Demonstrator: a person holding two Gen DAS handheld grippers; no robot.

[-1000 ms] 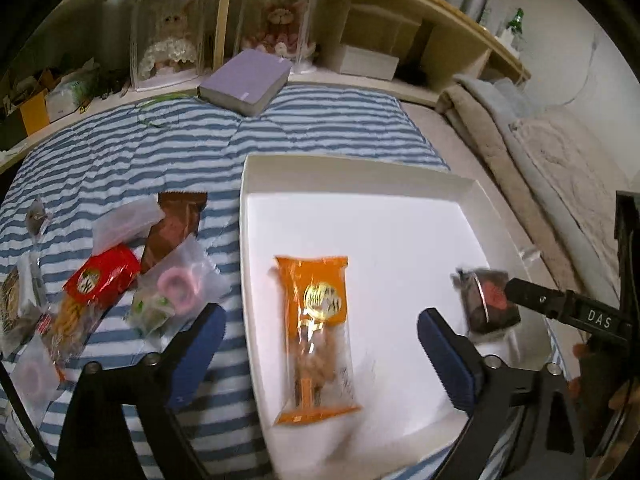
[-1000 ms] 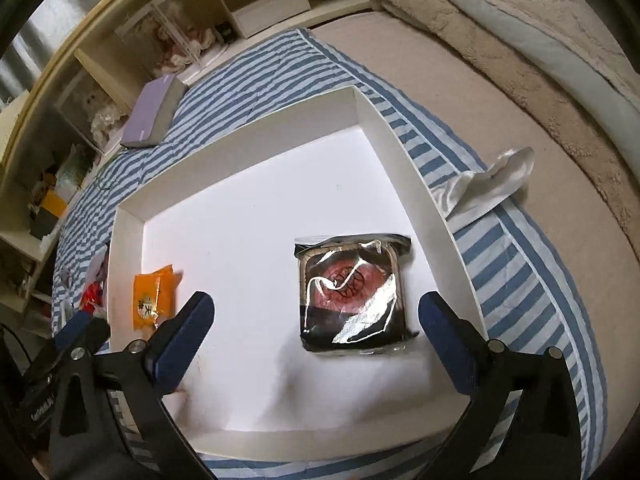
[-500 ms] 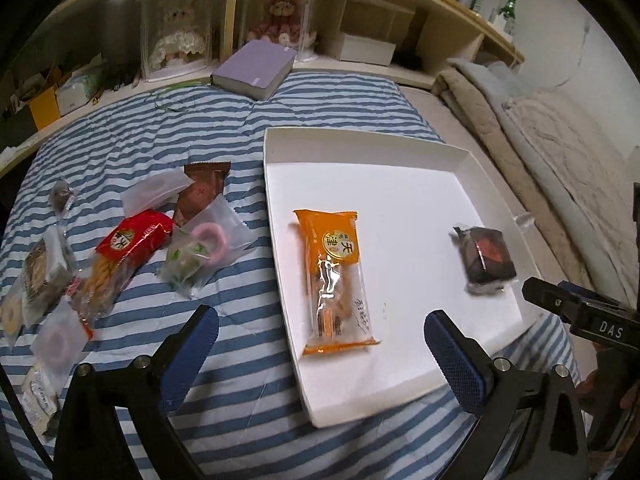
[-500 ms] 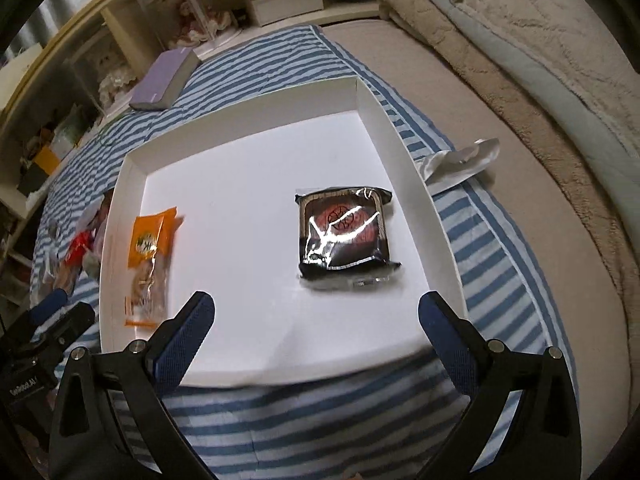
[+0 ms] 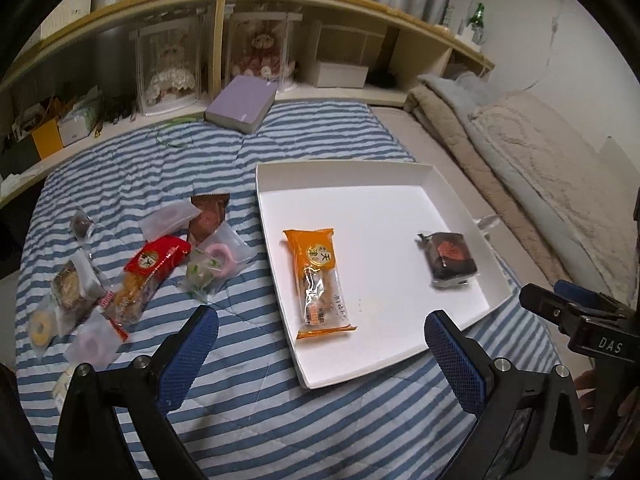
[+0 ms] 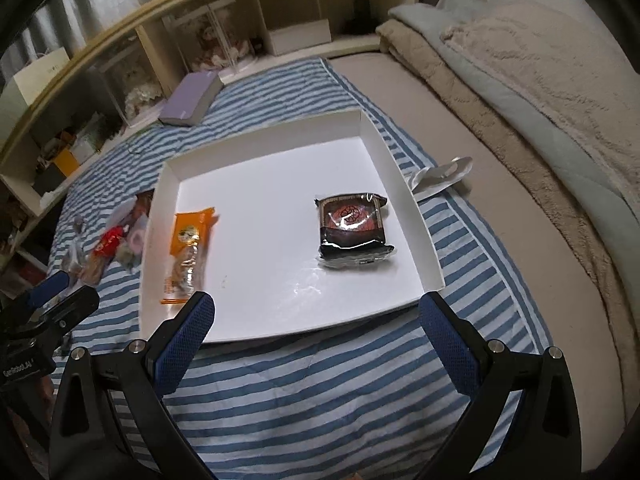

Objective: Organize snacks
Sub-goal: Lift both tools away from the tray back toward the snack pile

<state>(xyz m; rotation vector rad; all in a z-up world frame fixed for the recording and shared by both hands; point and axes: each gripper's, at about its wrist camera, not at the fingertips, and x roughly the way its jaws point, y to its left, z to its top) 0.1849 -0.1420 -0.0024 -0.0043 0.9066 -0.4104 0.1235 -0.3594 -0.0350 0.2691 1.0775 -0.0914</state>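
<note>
A white tray (image 5: 400,352) (image 6: 430,264) lies on the striped bedspread. Inside it are an orange snack pack (image 5: 318,282) (image 6: 188,252) on the left and a dark wrapped cake (image 5: 450,258) (image 6: 352,230) on the right. Several loose snacks lie left of the tray, among them a red pack (image 5: 152,264) and a clear bag with a pink ring (image 5: 216,264). My left gripper (image 5: 320,354) is open and empty, held back above the tray's near edge. My right gripper (image 6: 316,338) is also open and empty, near the tray's front rim.
A purple book (image 5: 242,106) rests at the far edge of the bedspread. A shelf with doll cases (image 5: 168,64) runs behind. Folded blankets (image 5: 540,160) lie to the right. A crumpled clear wrapper (image 6: 440,174) sits just right of the tray.
Both grippers have pulled back and up from the tray, so it looks smaller and farther away. The orange pack and the dark cake stay where they lay.
</note>
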